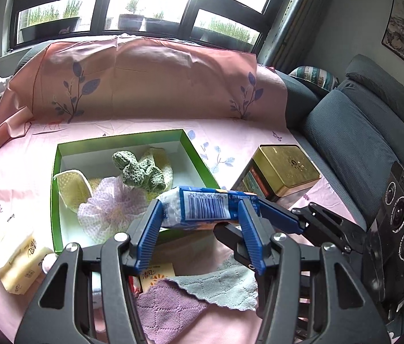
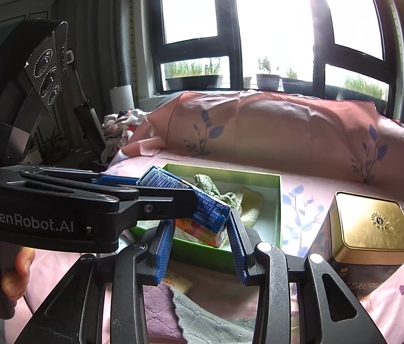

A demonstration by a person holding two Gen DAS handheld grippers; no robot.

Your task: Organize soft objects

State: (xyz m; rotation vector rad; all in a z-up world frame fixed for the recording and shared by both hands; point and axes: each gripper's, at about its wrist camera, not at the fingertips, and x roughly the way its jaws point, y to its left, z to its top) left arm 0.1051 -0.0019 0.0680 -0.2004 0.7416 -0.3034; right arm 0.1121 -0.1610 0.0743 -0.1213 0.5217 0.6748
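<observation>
Both grippers share one tissue pack, in the air just ahead of the fingertips and over the near rim of the green box. Advice: carry it level over the rim, then release both ends together so it doesn't twist. Left gripper sits half-closed, pads pinching the barcode end. Right gripper sits narrower, clamped on the pack's other end.

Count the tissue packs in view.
2, possibly more. A blue tissue pack is held by both the left gripper and the right gripper; a yellow tissue pack lies on the pink sheet; cloths may hide others.
</observation>
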